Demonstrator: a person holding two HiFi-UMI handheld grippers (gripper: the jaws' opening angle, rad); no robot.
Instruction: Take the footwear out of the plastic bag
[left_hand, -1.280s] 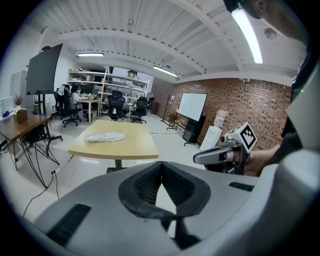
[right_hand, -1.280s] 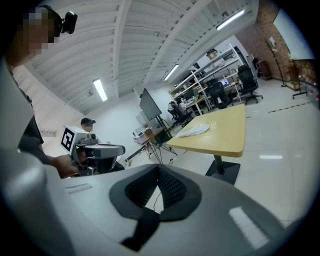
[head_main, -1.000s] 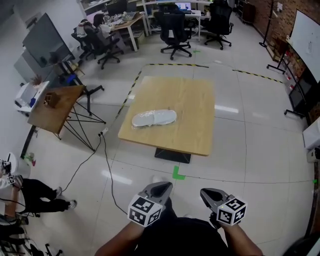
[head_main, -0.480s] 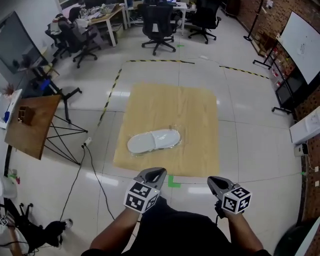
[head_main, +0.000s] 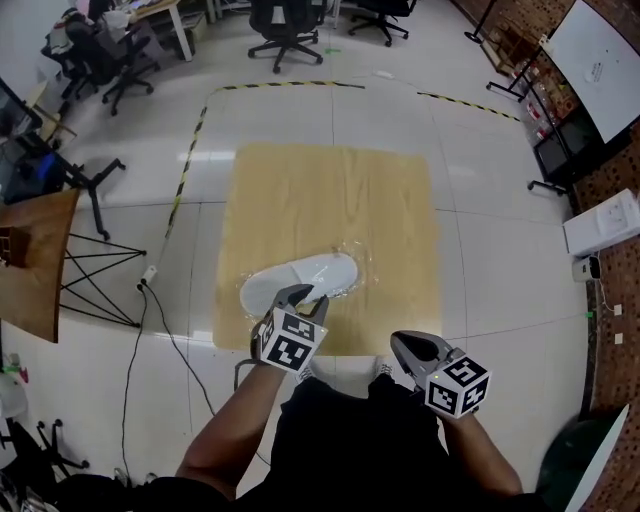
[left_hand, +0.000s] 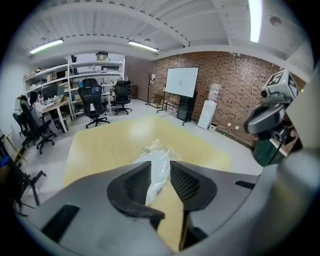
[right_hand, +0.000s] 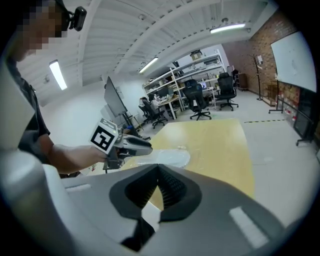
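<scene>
A pale slipper sealed in a clear plastic bag (head_main: 300, 282) lies on the wooden table (head_main: 340, 200), near its front left part. My left gripper (head_main: 296, 296) hovers over the bag's near end; its jaws are opening, and in the left gripper view the bag (left_hand: 157, 165) shows through the gap, ahead of the pads and untouched. My right gripper (head_main: 408, 345) hangs shut in front of the table's near edge, holding nothing. In the right gripper view the bagged slipper (right_hand: 167, 158) lies beyond the left gripper (right_hand: 131, 145).
Office chairs (head_main: 283, 20) stand on the floor beyond the table. A second wooden table on a black frame (head_main: 35, 265) is at the left, with a cable (head_main: 165, 330) trailing over the floor. A whiteboard (head_main: 600, 60) and a white box (head_main: 603, 222) are at the right.
I have walked up to the table, so the bag now lies just under my grippers. The left gripper has reached out over the bag's near end and its jaws have parted.
</scene>
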